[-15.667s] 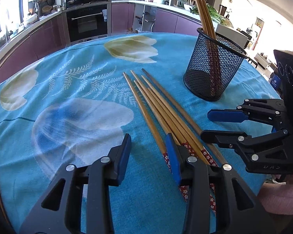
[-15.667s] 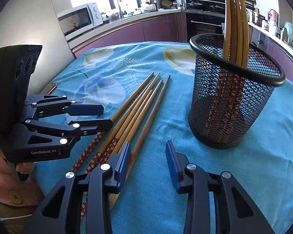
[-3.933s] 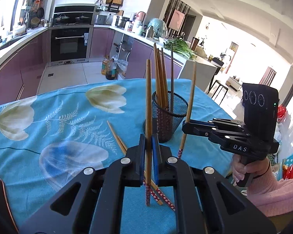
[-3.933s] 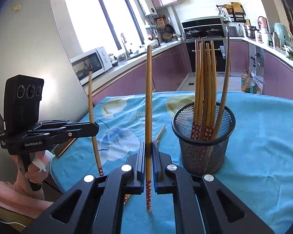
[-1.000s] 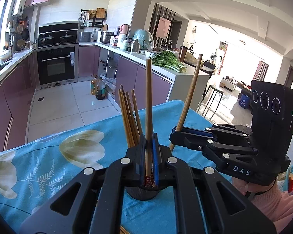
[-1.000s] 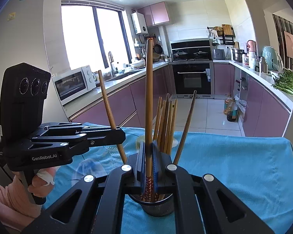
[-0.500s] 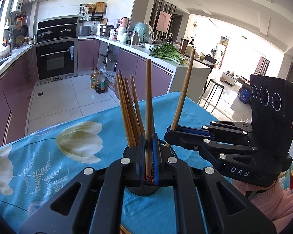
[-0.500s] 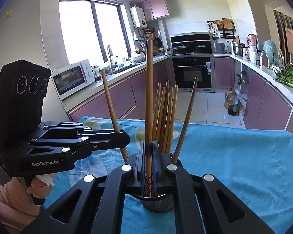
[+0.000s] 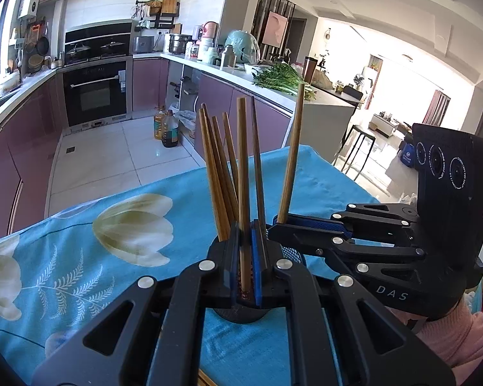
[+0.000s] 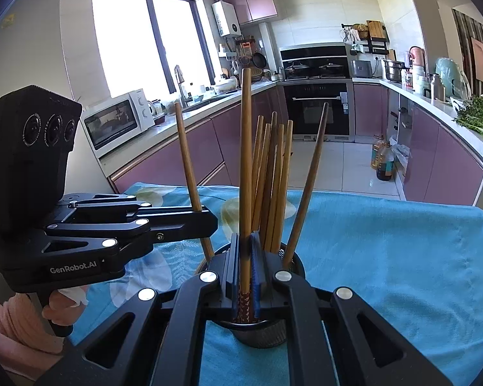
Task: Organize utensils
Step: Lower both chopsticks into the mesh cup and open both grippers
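Observation:
A black mesh cup (image 10: 260,331) stands on the blue flowered tablecloth (image 10: 386,257) and holds several wooden chopsticks (image 10: 275,177). My left gripper (image 9: 244,257) is shut on one upright chopstick (image 9: 242,167), its lower end over the cup (image 9: 238,313). My right gripper (image 10: 244,267) is shut on another upright chopstick (image 10: 245,148), its patterned end at the cup's mouth. Each gripper shows in the other's view, the right (image 9: 275,222) and the left (image 10: 209,222), close beside the cup.
Purple kitchen cabinets, an oven (image 10: 318,112) and a microwave (image 10: 119,122) lie beyond the table. The table's far edge (image 10: 370,197) drops to a tiled floor. Oil bottles (image 9: 165,127) stand on the floor. A chopstick end (image 9: 206,381) lies near the bottom edge.
Both grippers have lowered a little toward the cup with their chopsticks still held; the cup sits closer under the fingers.

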Demonstrator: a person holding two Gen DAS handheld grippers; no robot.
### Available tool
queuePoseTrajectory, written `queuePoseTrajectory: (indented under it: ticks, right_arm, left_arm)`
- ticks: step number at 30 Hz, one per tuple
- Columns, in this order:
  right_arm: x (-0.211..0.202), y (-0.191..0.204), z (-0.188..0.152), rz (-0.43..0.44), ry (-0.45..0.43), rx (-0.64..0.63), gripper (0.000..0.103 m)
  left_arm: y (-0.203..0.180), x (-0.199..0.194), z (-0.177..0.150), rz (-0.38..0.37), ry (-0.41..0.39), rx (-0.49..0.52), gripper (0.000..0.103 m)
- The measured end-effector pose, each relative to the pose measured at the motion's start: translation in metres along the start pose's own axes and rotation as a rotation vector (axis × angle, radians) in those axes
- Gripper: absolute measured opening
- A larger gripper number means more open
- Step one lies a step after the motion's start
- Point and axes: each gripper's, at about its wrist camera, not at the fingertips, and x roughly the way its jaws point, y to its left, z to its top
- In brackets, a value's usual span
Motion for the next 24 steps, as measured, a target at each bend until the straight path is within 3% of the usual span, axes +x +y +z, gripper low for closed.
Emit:
queuePoseTrajectory:
  ticks: [24]
  right_arm:
    - [0.017, -0.008, 0.001, -0.002, 0.022, 0.033, 0.008]
  left_arm:
    - [0.009, 0.015, 0.005, 0.035, 0.02, -0.022, 0.008]
